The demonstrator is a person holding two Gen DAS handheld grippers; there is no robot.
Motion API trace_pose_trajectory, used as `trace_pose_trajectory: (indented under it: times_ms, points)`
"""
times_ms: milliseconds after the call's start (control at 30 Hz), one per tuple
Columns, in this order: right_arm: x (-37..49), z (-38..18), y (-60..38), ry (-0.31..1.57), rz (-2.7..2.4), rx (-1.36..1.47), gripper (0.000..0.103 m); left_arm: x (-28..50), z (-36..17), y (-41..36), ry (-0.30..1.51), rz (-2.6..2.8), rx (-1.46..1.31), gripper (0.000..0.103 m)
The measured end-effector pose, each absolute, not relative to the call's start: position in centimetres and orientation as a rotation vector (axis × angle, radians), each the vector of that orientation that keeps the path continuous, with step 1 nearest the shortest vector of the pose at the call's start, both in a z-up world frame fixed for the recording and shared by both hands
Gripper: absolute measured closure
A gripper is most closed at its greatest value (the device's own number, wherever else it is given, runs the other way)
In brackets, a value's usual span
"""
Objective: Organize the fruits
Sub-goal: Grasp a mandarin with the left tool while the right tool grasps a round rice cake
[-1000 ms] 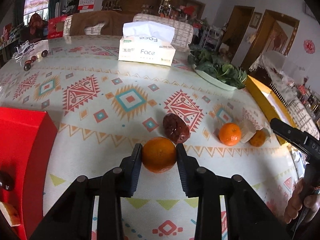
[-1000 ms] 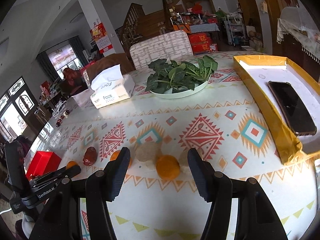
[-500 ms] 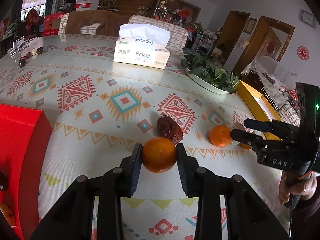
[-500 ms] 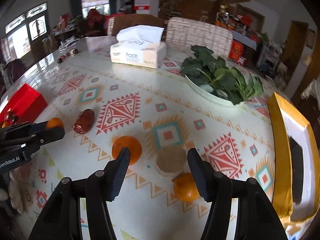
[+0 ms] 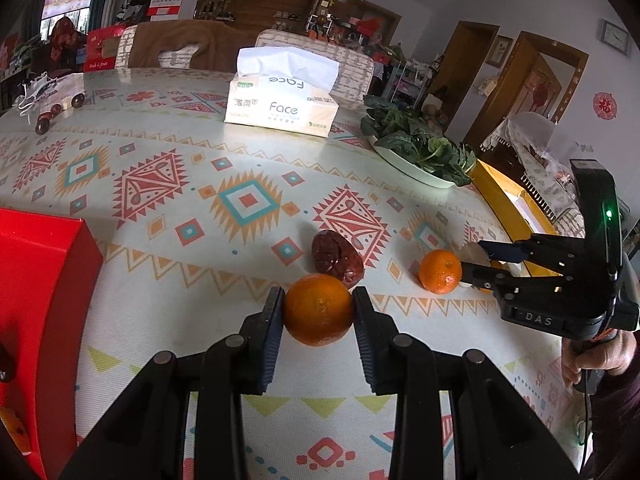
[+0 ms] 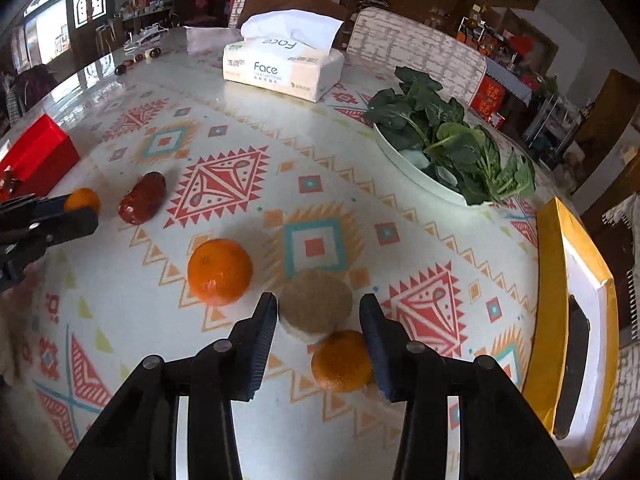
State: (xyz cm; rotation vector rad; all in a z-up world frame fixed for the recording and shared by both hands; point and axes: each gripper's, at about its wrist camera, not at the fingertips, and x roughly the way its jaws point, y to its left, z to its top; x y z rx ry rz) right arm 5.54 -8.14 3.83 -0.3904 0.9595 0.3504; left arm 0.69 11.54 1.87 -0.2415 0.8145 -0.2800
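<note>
My left gripper (image 5: 318, 312) is shut on an orange (image 5: 318, 310), held just above the patterned tablecloth; in the right wrist view the same orange (image 6: 82, 200) shows at the far left. A dark red dried fruit (image 5: 336, 258) lies just behind it. My right gripper (image 6: 318, 320) is closing with a round brownish cake (image 6: 316, 306) between its jaws, and thin gaps still show at both pads. A bigger orange (image 6: 220, 272) lies to the cake's left. A small orange (image 6: 342, 360) sits beside the right finger. A red box (image 5: 36, 300) stands at the left.
A tissue box (image 5: 280, 100) stands at the back of the table. A white plate of leafy greens (image 6: 448, 148) sits at the back right. A yellow tray (image 6: 576, 300) holding a phone (image 6: 572, 368) runs along the right edge. Small dark fruits (image 5: 44, 122) lie far left.
The right gripper rolled and swung over towards the round cake, and its jaws narrowed around it. The left gripper stayed put with the orange in its grip.
</note>
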Motion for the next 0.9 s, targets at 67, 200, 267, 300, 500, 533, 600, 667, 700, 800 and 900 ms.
trace_pose_trajectory:
  times_ms: [67,200,267,300,500,533,600,667,700,800,900]
  points:
    - [5.7,3.8,-7.8,0.960,0.361,-0.379,0.056,0.7,1.8,11.6,0.816,-0.282,-0.244,0.070]
    - [5.7,4.0,-7.6,0.956,0.368,-0.336,0.062,0.7,1.9,11.5,0.814,-0.281,-0.244,0.070]
    - [5.6,4.1,-7.8,0.955,0.362,-0.311,0.062,0.7,1.9,11.6,0.811,-0.283,-0.252,0.070]
    - [5.4,4.3,-8.1,0.954,0.359,-0.291,0.062,0.8,1.8,11.7,0.810,-0.284,-0.261,0.070]
    - [3.1,5.8,-8.6,0.915,0.327,-0.241,0.062,0.7,2.0,12.2,0.793,-0.272,-0.283,0.070]
    - [2.7,6.1,-8.7,0.907,0.325,-0.235,0.062,0.6,2.1,12.3,0.789,-0.268,-0.284,0.070]
    - [1.5,6.9,-8.9,0.886,0.322,-0.209,0.062,0.5,2.2,12.5,0.780,-0.254,-0.285,0.070]
    - [0.3,7.7,-9.1,0.870,0.328,-0.180,0.062,0.4,2.3,12.8,0.772,-0.246,-0.290,0.070]
    - [-0.4,8.2,-9.1,0.859,0.328,-0.173,0.062,0.3,2.4,13.0,0.767,-0.240,-0.293,0.070]
    - [-2.4,9.2,-9.0,0.833,0.324,-0.158,0.062,0.2,2.6,13.5,0.752,-0.239,-0.317,0.070]
    - [-4.3,9.7,-9.1,0.816,0.326,-0.140,0.062,-0.1,2.8,13.7,0.743,-0.250,-0.327,0.070]
